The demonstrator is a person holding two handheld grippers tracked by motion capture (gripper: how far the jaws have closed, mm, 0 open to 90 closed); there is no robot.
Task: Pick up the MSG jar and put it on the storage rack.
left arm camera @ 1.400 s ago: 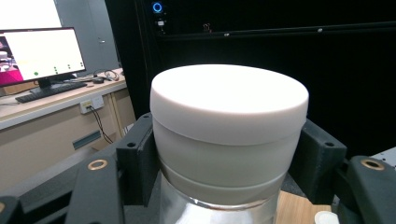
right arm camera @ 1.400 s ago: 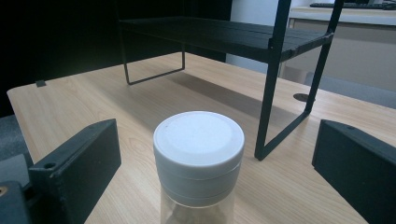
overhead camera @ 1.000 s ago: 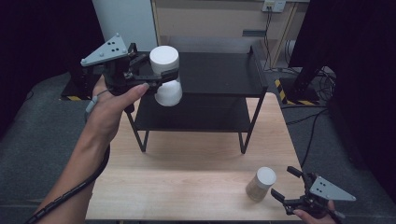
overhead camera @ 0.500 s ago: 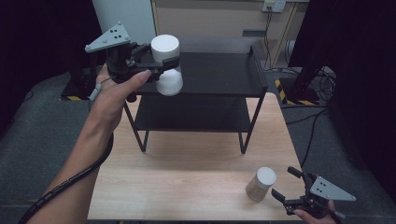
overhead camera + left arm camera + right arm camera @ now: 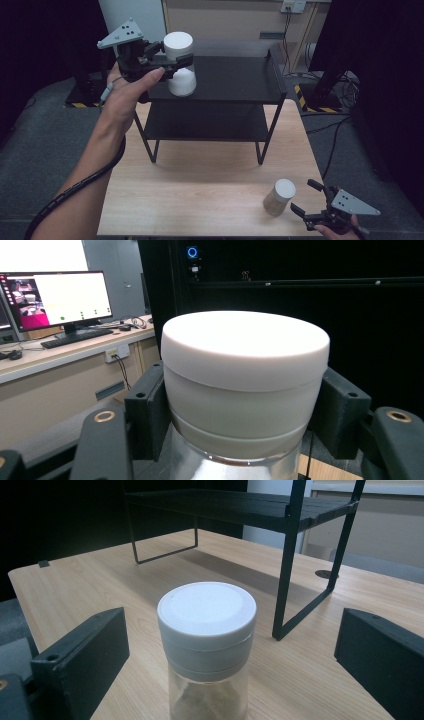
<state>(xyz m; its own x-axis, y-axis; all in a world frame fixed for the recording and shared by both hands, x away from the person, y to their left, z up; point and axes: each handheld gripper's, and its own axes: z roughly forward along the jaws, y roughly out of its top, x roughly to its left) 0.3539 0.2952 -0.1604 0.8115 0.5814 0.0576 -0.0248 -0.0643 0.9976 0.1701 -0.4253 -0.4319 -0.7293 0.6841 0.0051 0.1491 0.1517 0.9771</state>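
Observation:
My left gripper (image 5: 175,60) is shut on a clear jar with a white lid (image 5: 179,63), holding it in the air over the left end of the black shelf's top (image 5: 235,75). In the left gripper view the jar with the white lid (image 5: 245,385) sits tight between the two black jaws. A second jar (image 5: 279,196), white-lidded with brownish contents, stands on the wooden table (image 5: 200,185) at the front right. My right gripper (image 5: 306,197) is open just right of it. In the right gripper view this brown-filled jar (image 5: 207,645) stands between the wide-apart jaws, untouched.
The black two-level metal shelf (image 5: 210,120) stands at the back of the table; its legs (image 5: 287,580) rise close behind the brown-filled jar. Desks with monitors (image 5: 55,295) lie beyond the table. The table's front edge is near my right gripper.
My left gripper has carried the white-lidded jar a little to the right and farther back, over the shelf's top. The right gripper and the brown-filled jar have not moved.

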